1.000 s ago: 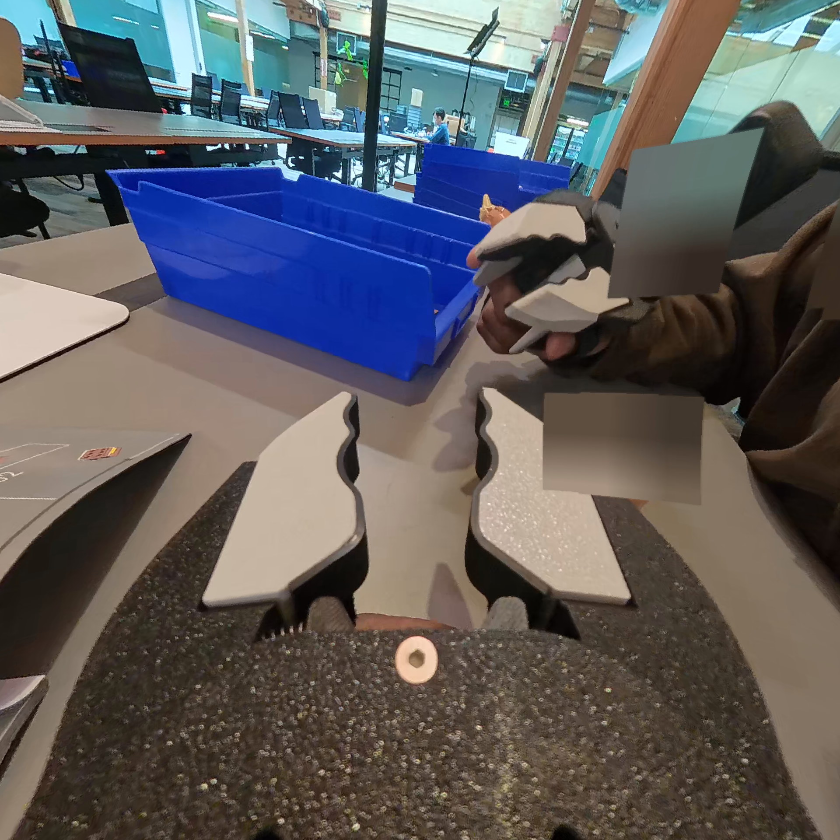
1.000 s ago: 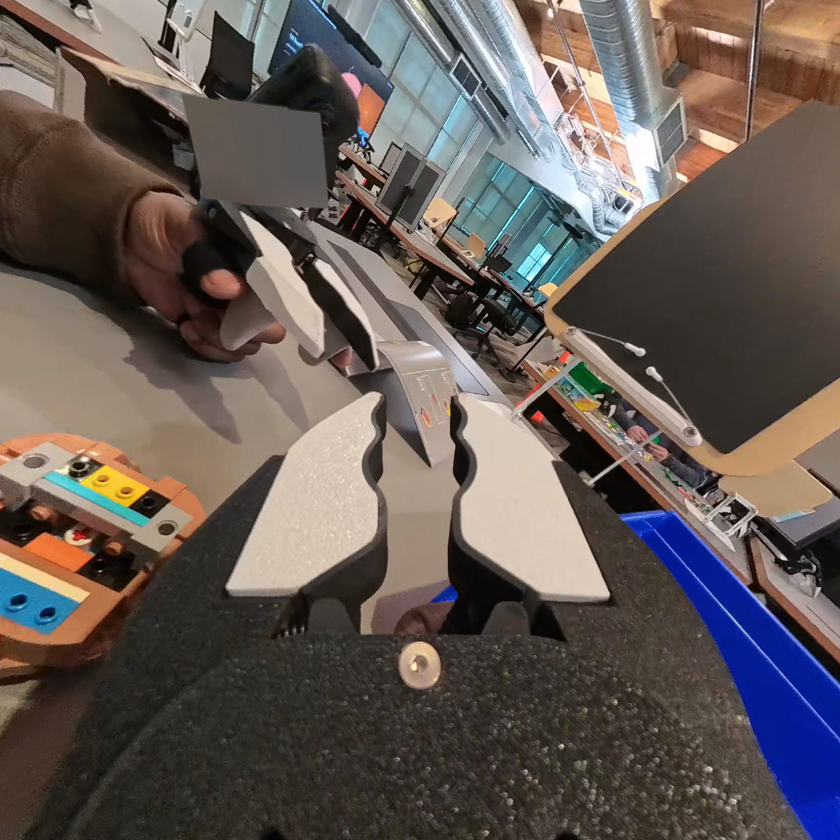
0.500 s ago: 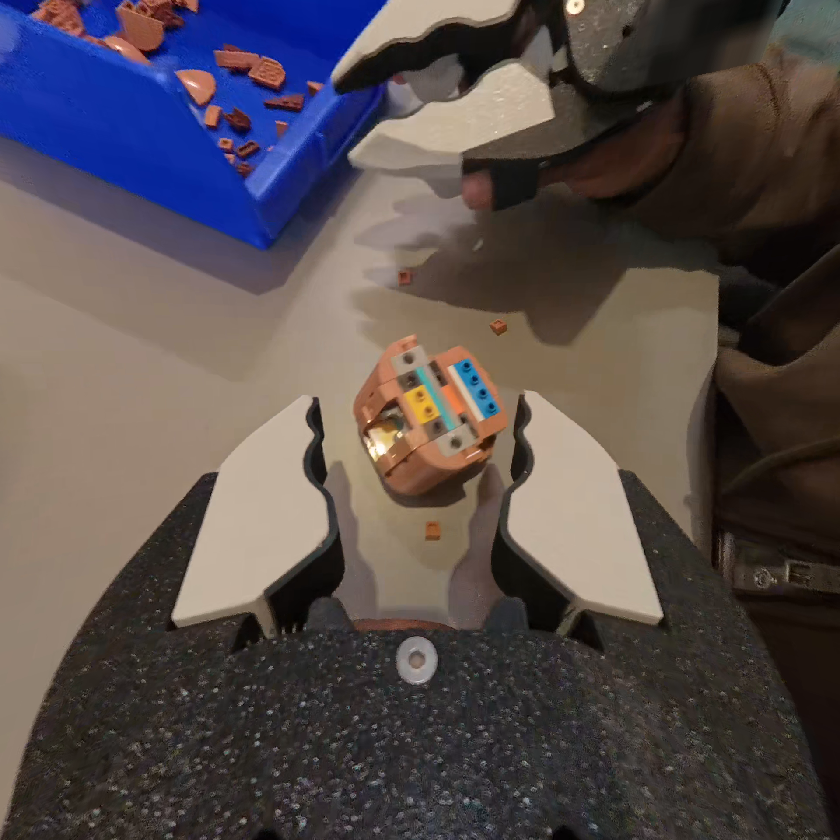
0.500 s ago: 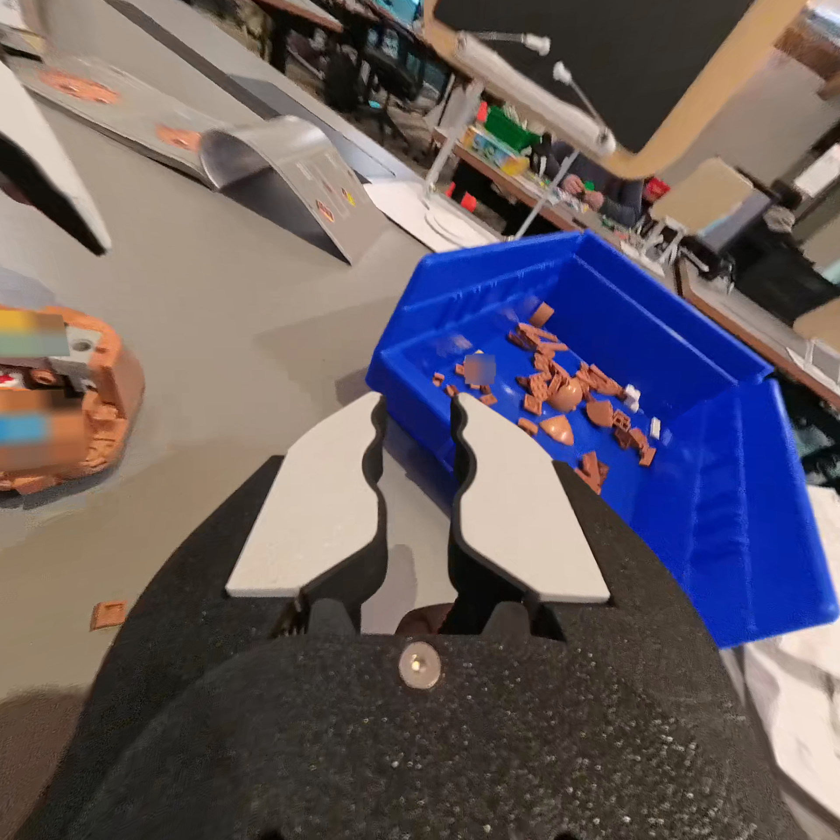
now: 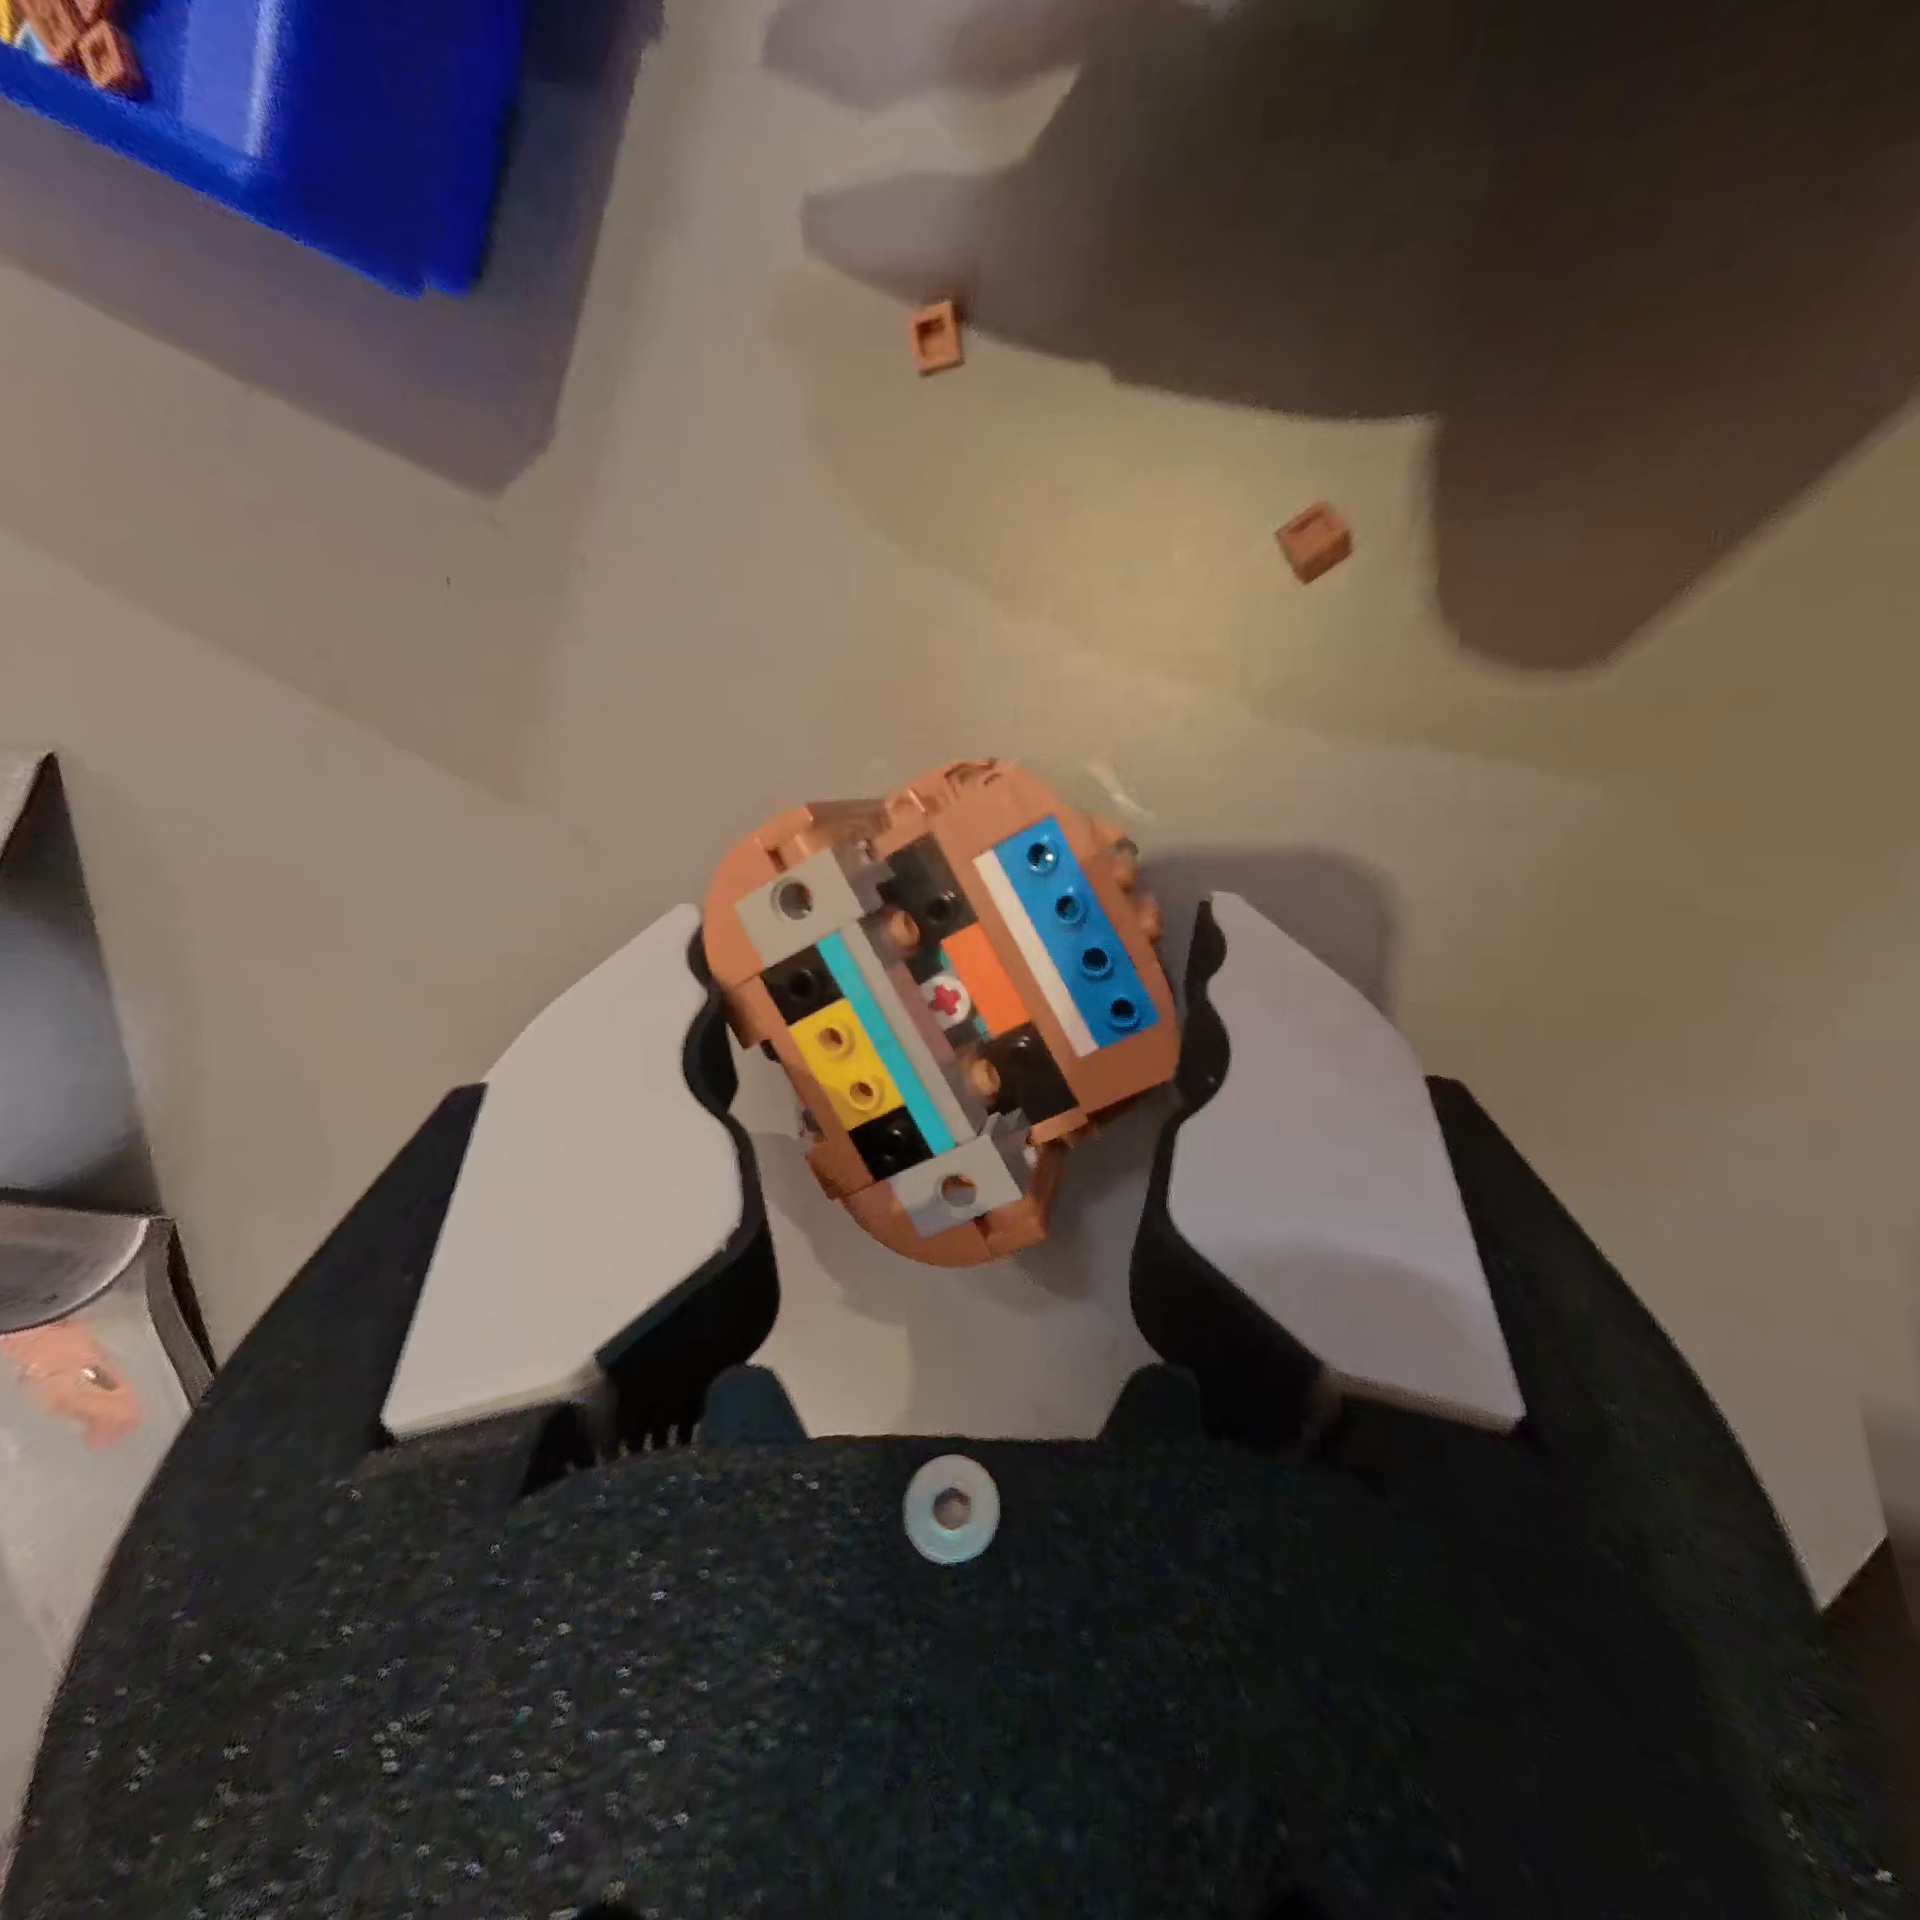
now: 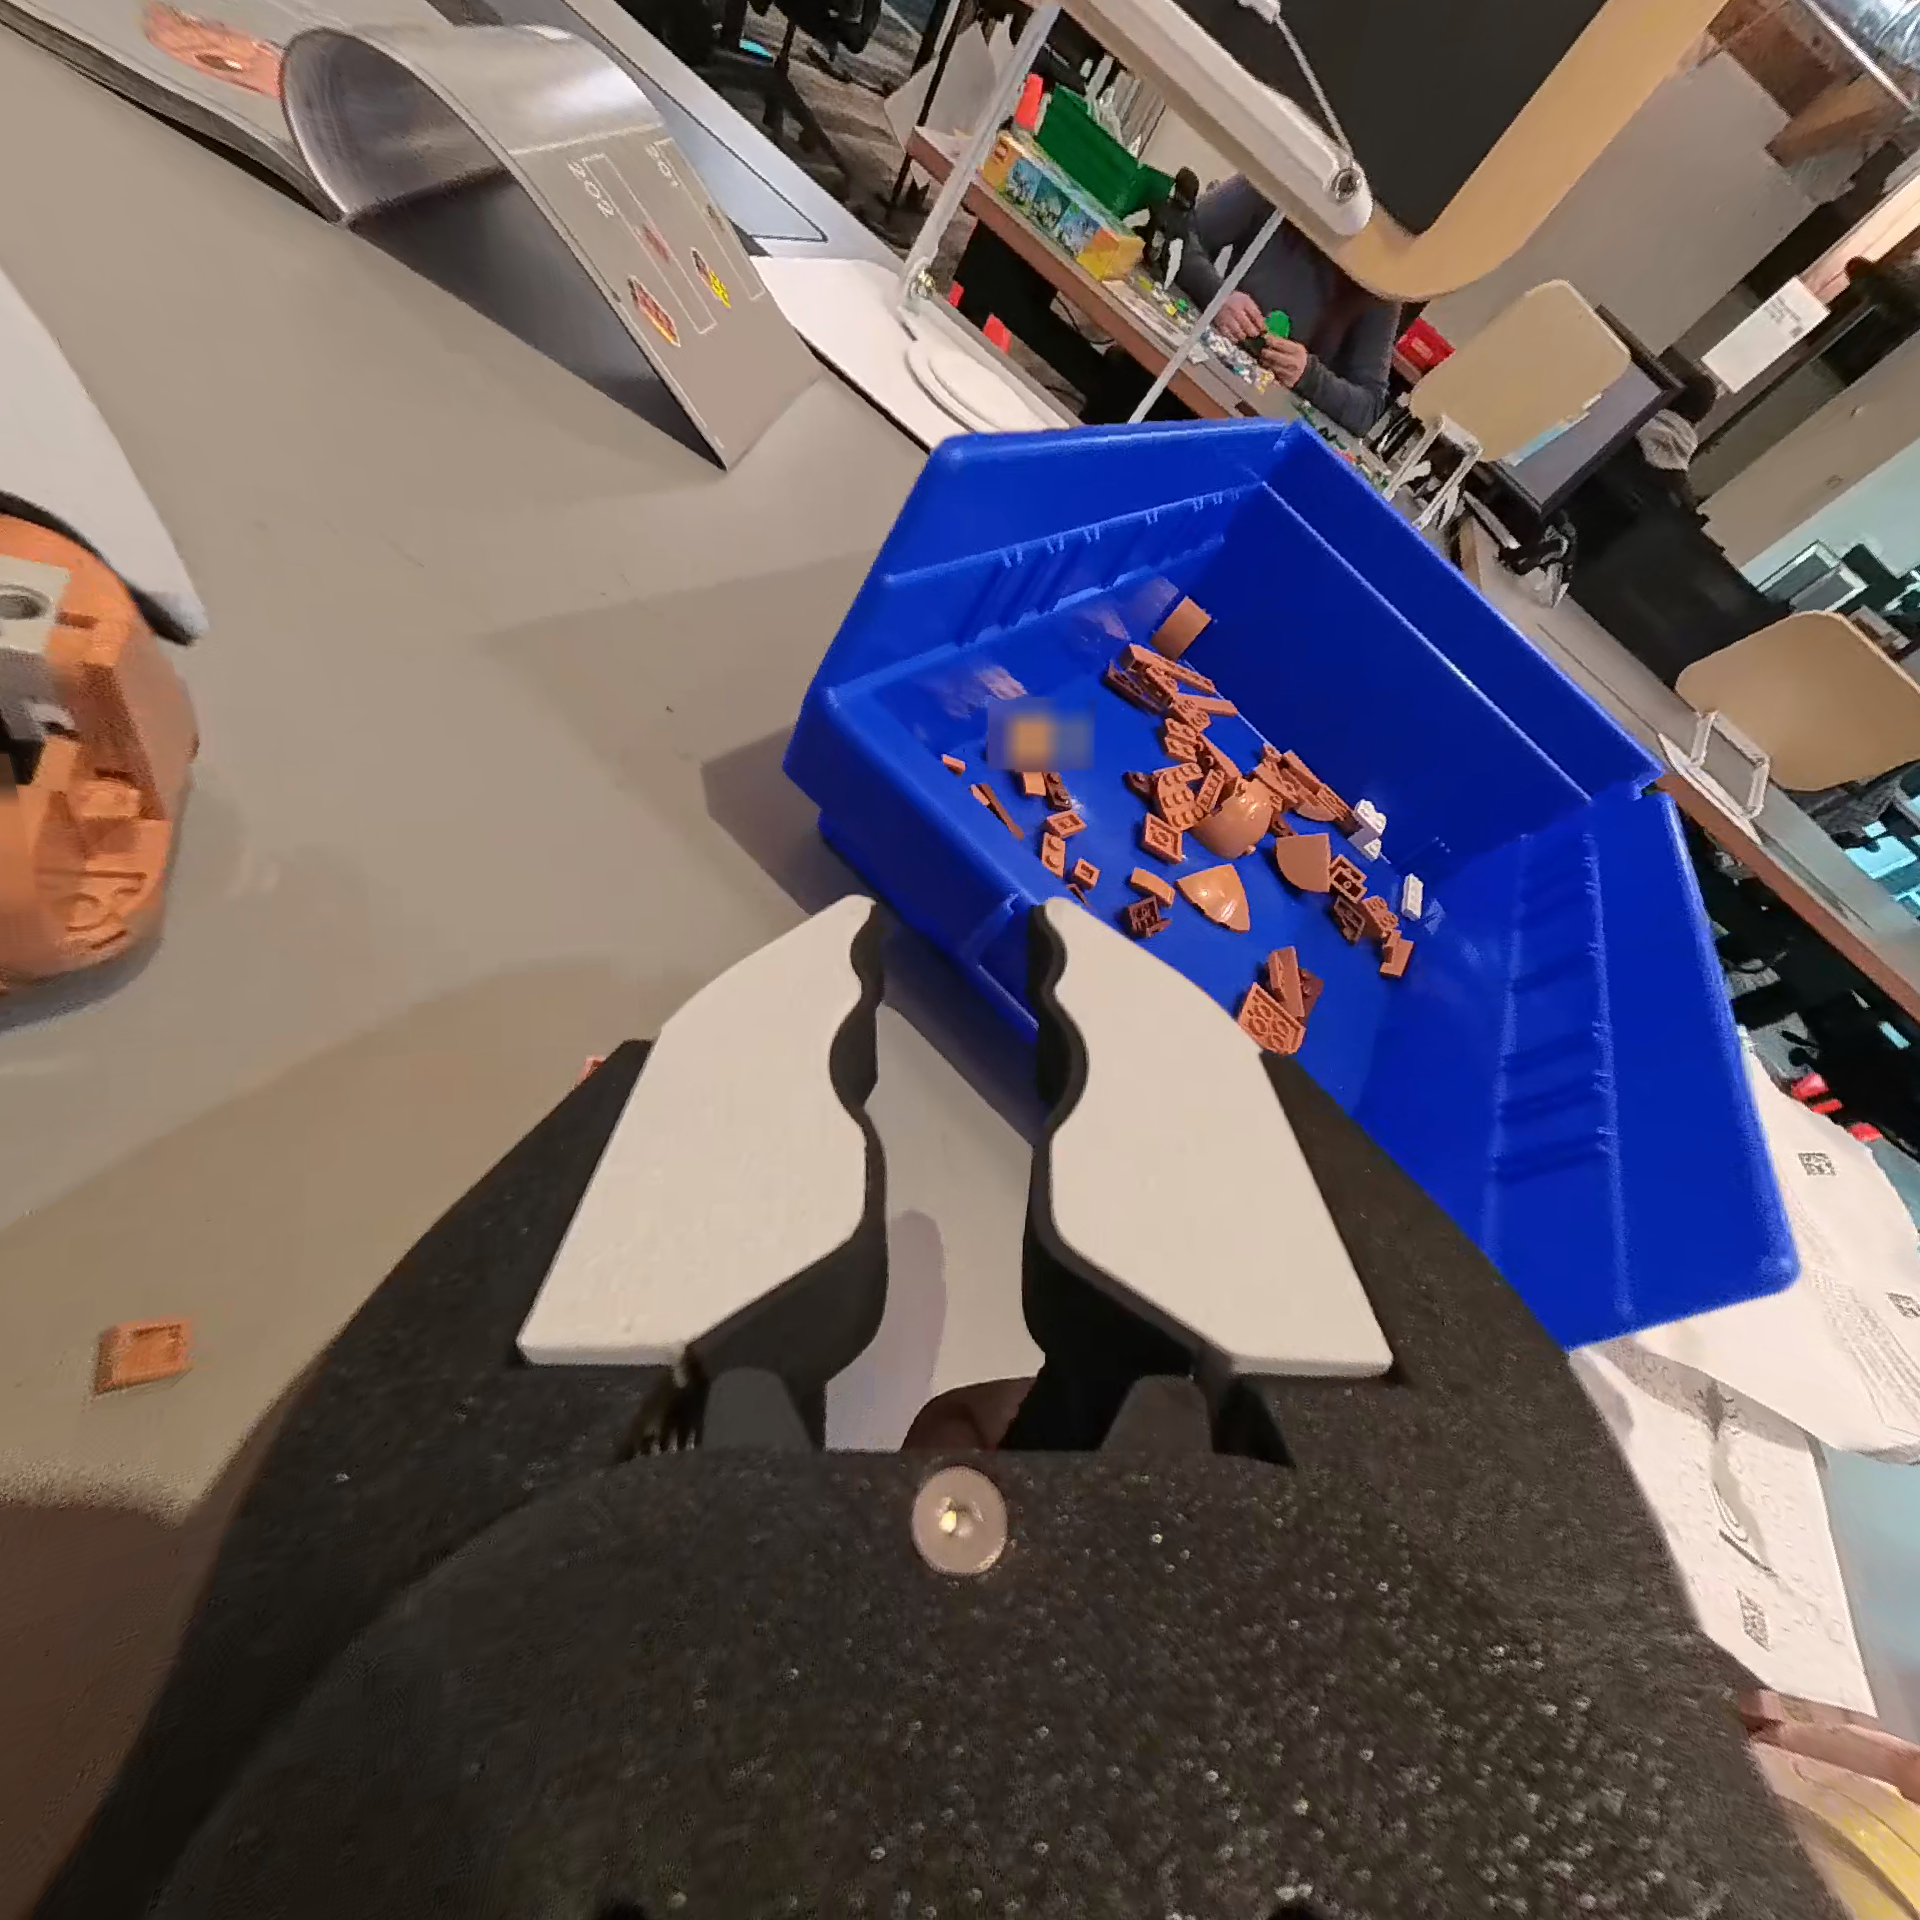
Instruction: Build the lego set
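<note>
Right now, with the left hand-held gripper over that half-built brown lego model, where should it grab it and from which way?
Grip the lego model across its two curved brown side walls, coming straight down from above. It lies flat on the table with its studded face up, and the open left hand-held gripper already straddles it, one finger on each side. The brown walls look solid; the coloured plates on top are probably likelier to pop off.

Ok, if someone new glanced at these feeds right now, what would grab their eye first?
Probably the rounded brown lego model with its yellow, teal, orange and blue bricks, sitting on the grey table between the open fingers of the left gripper. Next, the bright blue bin ahead of the right gripper, with brown pieces scattered inside. A few stray brown bits lie loose on the table beyond the model.
</note>
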A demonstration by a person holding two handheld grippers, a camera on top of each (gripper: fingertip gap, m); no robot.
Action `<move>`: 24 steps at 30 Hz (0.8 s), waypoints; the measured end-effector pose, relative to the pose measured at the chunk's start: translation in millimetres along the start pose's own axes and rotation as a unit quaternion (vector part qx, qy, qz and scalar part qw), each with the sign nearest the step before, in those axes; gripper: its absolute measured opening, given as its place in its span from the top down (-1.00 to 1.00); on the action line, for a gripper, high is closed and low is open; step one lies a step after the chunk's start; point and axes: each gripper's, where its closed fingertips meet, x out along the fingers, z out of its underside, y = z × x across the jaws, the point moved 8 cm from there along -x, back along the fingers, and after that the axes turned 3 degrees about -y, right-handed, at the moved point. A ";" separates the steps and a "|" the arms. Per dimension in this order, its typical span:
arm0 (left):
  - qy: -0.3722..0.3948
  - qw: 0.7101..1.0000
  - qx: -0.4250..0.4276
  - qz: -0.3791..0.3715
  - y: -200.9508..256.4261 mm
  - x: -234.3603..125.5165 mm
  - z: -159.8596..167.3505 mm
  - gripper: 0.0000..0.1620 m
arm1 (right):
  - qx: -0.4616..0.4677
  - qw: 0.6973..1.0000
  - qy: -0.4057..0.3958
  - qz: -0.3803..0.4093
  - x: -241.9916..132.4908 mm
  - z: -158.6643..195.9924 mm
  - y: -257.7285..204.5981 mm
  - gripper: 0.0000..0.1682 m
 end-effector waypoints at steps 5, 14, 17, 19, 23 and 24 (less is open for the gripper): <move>0.040 0.997 -0.057 0.025 -13.8 0.0 9.2 -0.04 | 0.007 1.000 0.024 -0.009 -7.3 -5.0 -1.9 0.69; 0.266 0.845 -0.320 0.335 -62.0 0.0 51.9 -0.04 | 0.048 0.992 0.089 -0.074 -18.7 -21.4 -12.8 0.66; 0.323 0.782 -0.358 0.395 -72.0 -1.2 61.7 -0.02 | 0.058 0.989 0.102 -0.090 -20.1 -26.0 -17.4 0.66; 0.336 0.756 -0.380 0.413 -76.0 2.4 66.5 -0.02 | 0.062 0.987 0.109 -0.101 -20.0 -29.7 -21.6 0.66; 0.362 0.710 -0.412 0.442 -82.3 4.9 72.5 0.32 | 0.041 0.986 0.105 -0.126 -16.8 -35.9 -36.0 0.63; 0.366 0.710 -0.416 0.434 -84.3 5.0 74.5 0.64 | 0.028 0.985 0.103 -0.136 -16.0 -37.3 -41.7 0.63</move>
